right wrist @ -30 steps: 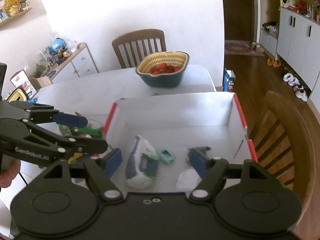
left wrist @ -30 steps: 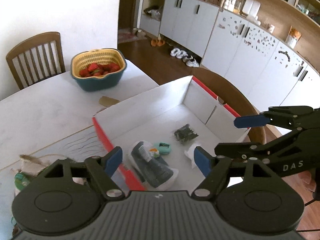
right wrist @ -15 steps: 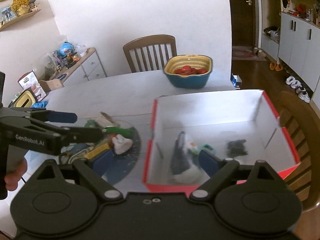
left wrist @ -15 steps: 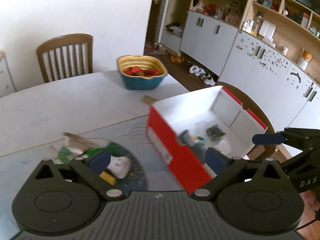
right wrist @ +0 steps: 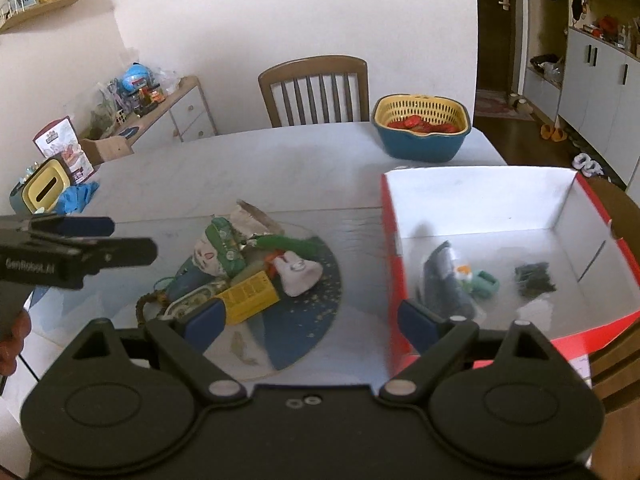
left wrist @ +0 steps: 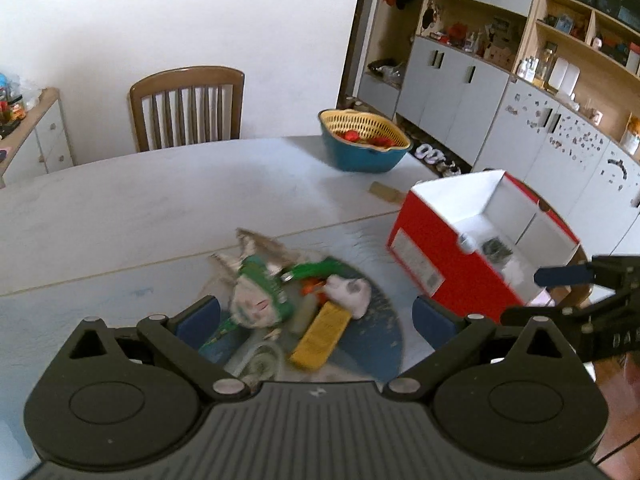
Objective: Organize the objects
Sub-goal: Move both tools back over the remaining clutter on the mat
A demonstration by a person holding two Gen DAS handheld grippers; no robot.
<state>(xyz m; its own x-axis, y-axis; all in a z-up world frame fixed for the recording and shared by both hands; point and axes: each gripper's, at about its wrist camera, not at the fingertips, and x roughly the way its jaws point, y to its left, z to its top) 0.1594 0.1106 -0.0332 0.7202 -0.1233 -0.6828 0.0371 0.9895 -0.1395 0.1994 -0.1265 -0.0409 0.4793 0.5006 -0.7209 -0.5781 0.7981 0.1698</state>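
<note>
The yellow box lies just ahead of your left tool, long axis pointing away; both tools gape empty, the right tool nearer the red box.

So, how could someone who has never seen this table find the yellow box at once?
Start at the red box with white inside, then look just left of it to the round dark blue mat with a pile of small things. The yellow box lies at the pile's near edge, the only bright yellow, flat rectangular thing there.
</note>
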